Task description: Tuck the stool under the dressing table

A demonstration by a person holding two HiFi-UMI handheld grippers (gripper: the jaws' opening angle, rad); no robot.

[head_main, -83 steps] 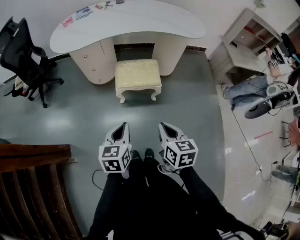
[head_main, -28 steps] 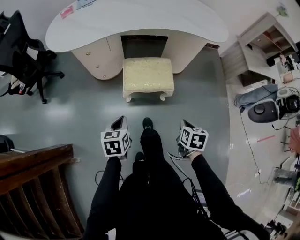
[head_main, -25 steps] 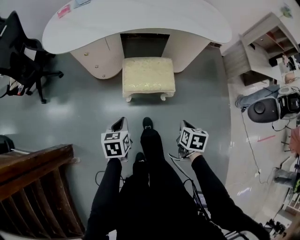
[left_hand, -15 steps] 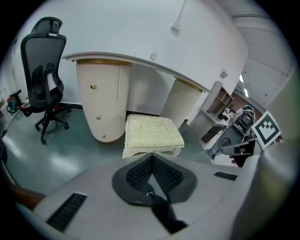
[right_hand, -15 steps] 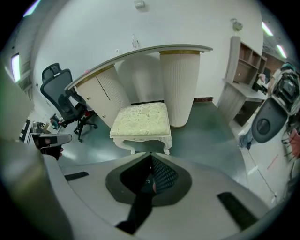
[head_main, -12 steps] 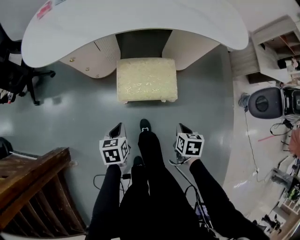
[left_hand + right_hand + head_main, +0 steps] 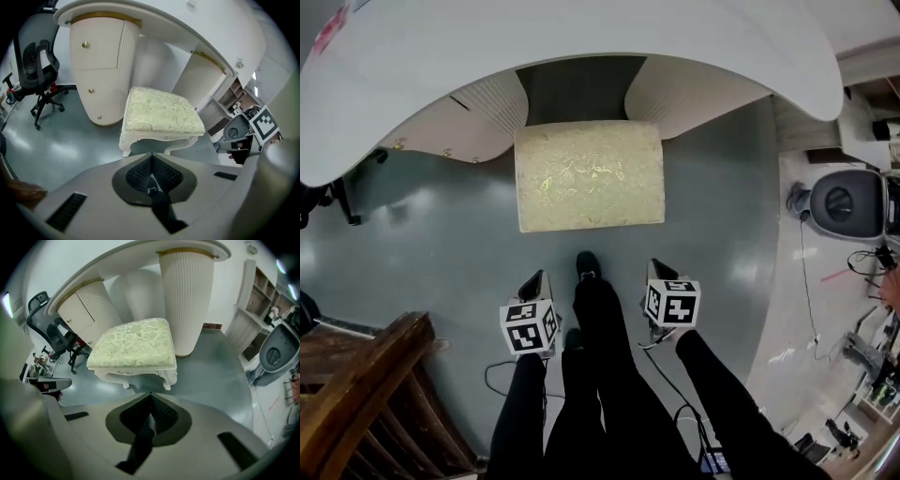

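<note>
The cream upholstered stool (image 7: 589,175) stands on the grey floor with its far edge at the knee gap of the white dressing table (image 7: 581,42); most of the seat is outside the tabletop's edge. Both grippers hang short of the stool's near side and touch nothing. My left gripper (image 7: 536,277) is shut and empty, pointing at the stool (image 7: 161,116) from its left front corner. My right gripper (image 7: 656,267) is also shut and empty, facing the stool (image 7: 133,348) from its right front. The person's foot (image 7: 586,265) stands between them.
Ribbed table pedestals (image 7: 98,70) (image 7: 187,296) flank the knee gap. A black office chair (image 7: 35,65) stands to the left. Dark wooden furniture (image 7: 356,394) sits at lower left. A grey round appliance (image 7: 844,202) and shelves (image 7: 262,291) are on the right, with cables (image 7: 502,370) on the floor.
The person has walked up to the table, so the stool and tabletop now look larger and closer. Both grippers stayed shut and low in front of the body.
</note>
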